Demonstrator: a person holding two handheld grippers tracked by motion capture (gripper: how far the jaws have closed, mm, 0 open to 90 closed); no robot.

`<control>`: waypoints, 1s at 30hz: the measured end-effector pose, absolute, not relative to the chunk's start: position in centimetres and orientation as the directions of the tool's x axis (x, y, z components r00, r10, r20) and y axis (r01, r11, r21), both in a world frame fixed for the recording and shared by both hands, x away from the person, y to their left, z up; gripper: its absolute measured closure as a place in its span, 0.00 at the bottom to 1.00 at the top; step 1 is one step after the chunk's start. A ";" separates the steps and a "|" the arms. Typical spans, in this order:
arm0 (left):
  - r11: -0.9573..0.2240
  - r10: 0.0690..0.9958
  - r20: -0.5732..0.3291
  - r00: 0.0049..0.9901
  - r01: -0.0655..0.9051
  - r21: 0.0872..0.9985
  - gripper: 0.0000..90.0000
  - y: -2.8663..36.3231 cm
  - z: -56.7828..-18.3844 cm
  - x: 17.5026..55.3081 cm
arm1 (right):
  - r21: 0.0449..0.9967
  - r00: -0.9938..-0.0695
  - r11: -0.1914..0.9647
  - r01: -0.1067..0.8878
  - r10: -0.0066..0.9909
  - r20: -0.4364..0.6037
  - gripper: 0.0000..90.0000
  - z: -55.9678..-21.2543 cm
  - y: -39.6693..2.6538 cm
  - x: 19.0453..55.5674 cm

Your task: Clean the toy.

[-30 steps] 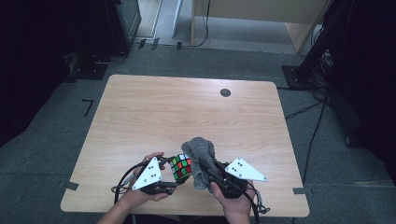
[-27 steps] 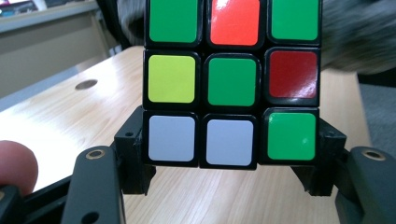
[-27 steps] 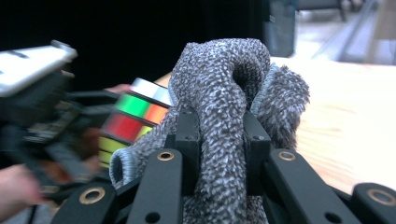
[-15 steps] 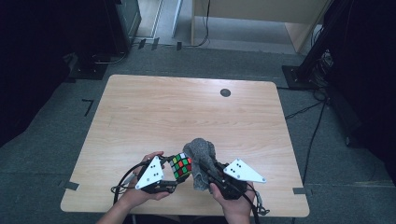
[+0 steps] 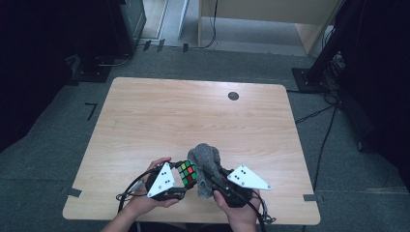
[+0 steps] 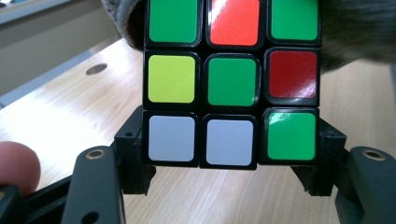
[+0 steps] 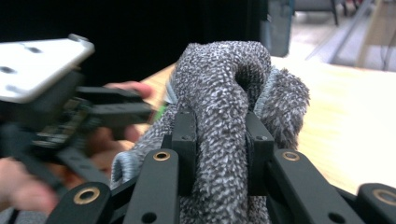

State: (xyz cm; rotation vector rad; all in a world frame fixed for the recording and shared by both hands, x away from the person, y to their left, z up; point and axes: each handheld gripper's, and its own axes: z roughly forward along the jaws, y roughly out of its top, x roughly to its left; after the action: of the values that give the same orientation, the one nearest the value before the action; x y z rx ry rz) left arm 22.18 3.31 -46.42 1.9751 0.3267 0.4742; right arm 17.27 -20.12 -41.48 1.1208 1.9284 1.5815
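The left gripper [image 5: 180,182] had its jaws pinched on a scrambled puzzle cube [image 5: 188,174], one jaw on each side of the cube's bottom layer. In the left gripper view the cube [image 6: 232,79] stood upright between those jaws, and the face toward the camera had a green centre, two white squares and a green one in the bottom row just above the jaw tips, yellow and dark red flanking the centre, and green, orange-red and green on top. A fingertip [image 6: 17,167] sat beside the left-hand jaw.

The right gripper [image 5: 212,181] was clamped on a grey knitted cloth [image 5: 205,162]. In the right gripper view the cloth [image 7: 224,112] was squeezed into a thick fold between the two jaws and bulged up and over their tips. The cloth lay against the cube, just beyond the cube from the left jaws. Both sat above the wooden table [image 5: 193,116].
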 end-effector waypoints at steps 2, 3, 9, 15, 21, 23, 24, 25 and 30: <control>-0.443 0.438 0.191 0.878 0.027 0.896 0.38 3.1 -46.5 22.2 | 0.955 -0.629 0.059 0.290 0.764 0.144 0.80 -41.0 -19.3 16.6; -0.448 0.443 0.189 0.876 0.033 0.894 0.38 3.0 -46.5 22.2 | 0.959 -0.641 0.080 0.273 0.759 0.119 0.80 -40.9 -18.8 16.4; -0.506 0.469 0.237 0.851 0.039 0.862 0.38 2.1 -46.3 21.7 | 0.955 -0.604 0.224 0.192 0.795 -0.065 0.76 -41.1 -16.4 15.2; -0.533 0.463 0.270 0.844 0.022 0.846 0.38 1.6 -46.2 21.4 | 0.942 -0.534 0.283 0.178 0.832 -0.149 0.53 -41.9 -15.8 15.8; -0.547 0.459 0.300 0.836 -0.001 0.837 0.38 1.4 -46.2 21.1 | 0.930 -0.534 0.259 0.261 0.841 -0.084 0.39 -42.3 -16.0 16.7; -0.539 0.460 0.301 0.835 -0.007 0.842 0.38 1.5 -46.2 21.0 | 0.928 -0.529 0.254 0.271 0.845 -0.077 0.37 -42.3 -16.0 16.7; -0.533 0.459 0.298 0.837 -0.008 0.846 0.38 1.6 -46.2 21.0 | 0.929 -0.529 0.248 0.275 0.846 -0.069 0.37 -42.3 -16.1 16.7; -0.533 0.459 0.298 0.837 -0.008 0.846 0.38 1.6 -46.2 21.0 | 0.929 -0.529 0.248 0.275 0.846 -0.069 0.37 -42.3 -16.1 16.7; -0.464 0.457 0.241 0.856 -0.002 0.886 0.38 2.6 -45.9 21.4 | 0.953 -0.581 0.123 0.278 0.811 0.065 0.69 -41.1 -17.9 16.4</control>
State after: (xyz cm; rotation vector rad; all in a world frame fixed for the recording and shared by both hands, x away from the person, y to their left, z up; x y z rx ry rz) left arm 21.40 2.56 -45.93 1.9944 0.3341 0.5561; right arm 16.35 -17.95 -41.07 1.0501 1.9286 1.4690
